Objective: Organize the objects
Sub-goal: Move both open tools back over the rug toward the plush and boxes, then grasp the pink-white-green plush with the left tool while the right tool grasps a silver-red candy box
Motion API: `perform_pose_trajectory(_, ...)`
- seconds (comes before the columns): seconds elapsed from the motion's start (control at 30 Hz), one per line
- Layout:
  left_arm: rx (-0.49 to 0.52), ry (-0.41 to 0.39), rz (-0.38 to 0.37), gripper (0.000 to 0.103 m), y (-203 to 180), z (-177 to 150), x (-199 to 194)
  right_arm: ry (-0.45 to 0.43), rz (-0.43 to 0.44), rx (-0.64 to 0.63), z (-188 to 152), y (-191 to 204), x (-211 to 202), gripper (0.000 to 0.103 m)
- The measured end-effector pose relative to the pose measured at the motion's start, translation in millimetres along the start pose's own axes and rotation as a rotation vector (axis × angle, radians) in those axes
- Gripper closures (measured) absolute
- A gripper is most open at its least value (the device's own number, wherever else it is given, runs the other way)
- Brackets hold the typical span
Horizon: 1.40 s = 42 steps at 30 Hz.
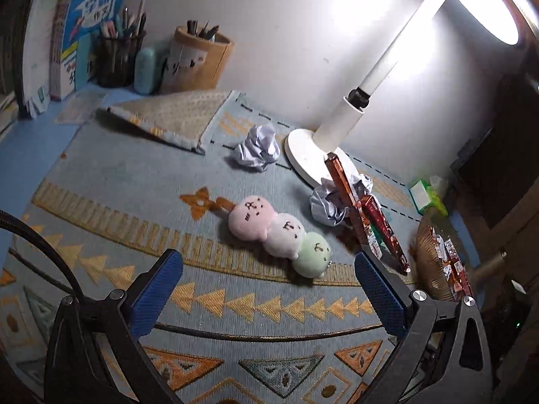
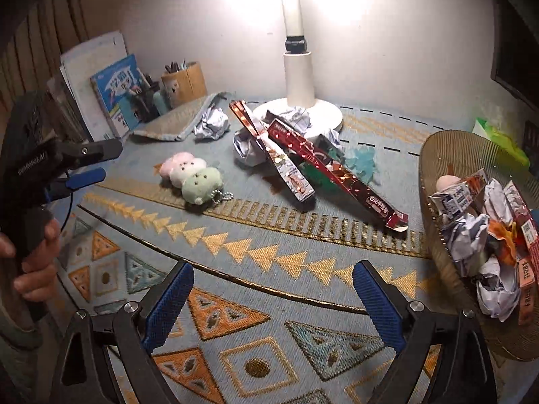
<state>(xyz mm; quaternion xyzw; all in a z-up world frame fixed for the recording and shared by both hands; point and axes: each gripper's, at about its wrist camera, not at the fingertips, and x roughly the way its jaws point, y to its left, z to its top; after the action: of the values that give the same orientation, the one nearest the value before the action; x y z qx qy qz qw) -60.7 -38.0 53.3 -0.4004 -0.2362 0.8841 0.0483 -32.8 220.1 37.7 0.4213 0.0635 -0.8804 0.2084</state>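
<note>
A plush toy of pink, white and green balls lies on the patterned mat; it also shows in the right wrist view. My left gripper is open and empty, just short of the toy. Two long red snack boxes lean by crumpled paper balls; they show in the right wrist view too. My right gripper is open and empty above the mat. A ribbed bowl at the right holds crumpled paper and wrappers.
A white lamp stands at the back on its round base. Books and pen holders line the back left wall. A folded mat corner lies back left. A green tissue pack sits back right.
</note>
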Motion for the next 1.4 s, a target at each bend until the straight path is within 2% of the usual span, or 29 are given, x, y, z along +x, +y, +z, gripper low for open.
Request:
perform_pose_trajectory(0.03, -0.025, 0.025, -0.009, 0.001, 1, -2, 9, 0.005, -0.006, 0.009, -2, -4, 11, 0.008)
perform_pose_trajectory(0.1, -0.047, 0.055, 0.047, 0.001, -4, -2, 28, 0.068, -0.02, 0.055, -2, -11, 28, 0.008)
perform_pose_trajectory(0.17, -0.047, 0.082, 0.098, 0.001, -16, -1, 51, 0.059, -0.007, 0.085, -1, -20, 28, 0.009)
perform_pose_trajectory(0.23, -0.076, 0.082, 0.134, 0.001, -22, 2, 70, 0.053, 0.027, 0.123, -2, -29, 27, 0.009)
perform_pose_trajectory(0.3, -0.082, 0.029, 0.194, 0.001, -29, 7, 79, 0.052, 0.035, 0.143, -4, -33, 28, 0.008)
perform_pose_trajectory(0.37, -0.057, 0.048, 0.234, 0.002, -36, 13, 95, 0.05, 0.033, 0.123, -5, -29, 27, 0.008)
perform_pose_trajectory(0.43, 0.025, 0.035, 0.292, 0.013, -45, 14, 103, 0.058, 0.027, 0.075, -6, -21, 27, 0.008)
perform_pose_trajectory(0.47, 0.069, 0.038, 0.319, 0.028, -47, 13, 105, 0.068, 0.025, 0.046, -6, -15, 28, 0.008)
perform_pose_trajectory(0.5, 0.107, 0.034, 0.333, 0.034, -47, 12, 104, 0.074, 0.013, 0.018, -6, -10, 30, 0.008)
perform_pose_trajectory(0.6, 0.158, 0.058, 0.269, 0.042, -36, 10, 96, 0.088, 0.004, -0.019, -5, -3, 34, 0.008)
perform_pose_trajectory(0.67, 0.213, 0.065, 0.24, 0.042, -28, 7, 88, 0.073, 0.006, -0.003, 0, -4, 32, 0.008)
perform_pose_trajectory(0.73, 0.245, 0.059, 0.174, 0.042, -16, 1, 79, 0.046, -0.007, 0.006, 13, -4, 30, 0.008)
perform_pose_trajectory(0.8, 0.184, 0.051, 0.072, 0.042, -1, 3, 69, 0.037, -0.043, 0.011, 31, -4, 33, 0.008)
perform_pose_trajectory(0.87, 0.14, 0.026, 0.03, 0.042, 10, 5, 65, 0.045, -0.071, 0.015, 48, -5, 46, 0.008)
perform_pose_trajectory(0.9, 0.118, 0.032, 0.026, 0.042, 14, 7, 67, 0.052, -0.08, 0.019, 54, -7, 54, 0.012)
perform_pose_trajectory(1.0, 0.085, 0.038, 0.003, 0.042, 16, 8, 69, 0.087, -0.117, 0.047, 63, -12, 75, 0.035)
perform_pose_trajectory(1.1, 0.11, 0.039, 0.013, 0.042, 9, 6, 66, 0.031, -0.129, 0.089, 66, -17, 79, 0.035)
perform_pose_trajectory(1.17, 0.138, 0.031, 0.033, 0.042, 3, 6, 68, 0.04, -0.127, 0.095, 67, -15, 85, 0.037)
perform_pose_trajectory(1.23, 0.165, 0.029, 0.048, 0.042, -1, 4, 69, 0.04, -0.139, 0.073, 67, -11, 86, 0.056)
perform_pose_trajectory(1.27, 0.176, 0.029, 0.055, 0.042, -2, 3, 69, 0.039, -0.118, 0.068, 67, -8, 85, 0.061)
perform_pose_trajectory(1.3, 0.184, 0.029, 0.063, 0.042, -4, 3, 70, 0.041, -0.103, 0.065, 66, -7, 84, 0.074)
perform_pose_trajectory(1.4, 0.189, 0.029, 0.073, 0.042, -3, 3, 70, 0.055, -0.037, 0.081, 58, -2, 75, 0.081)
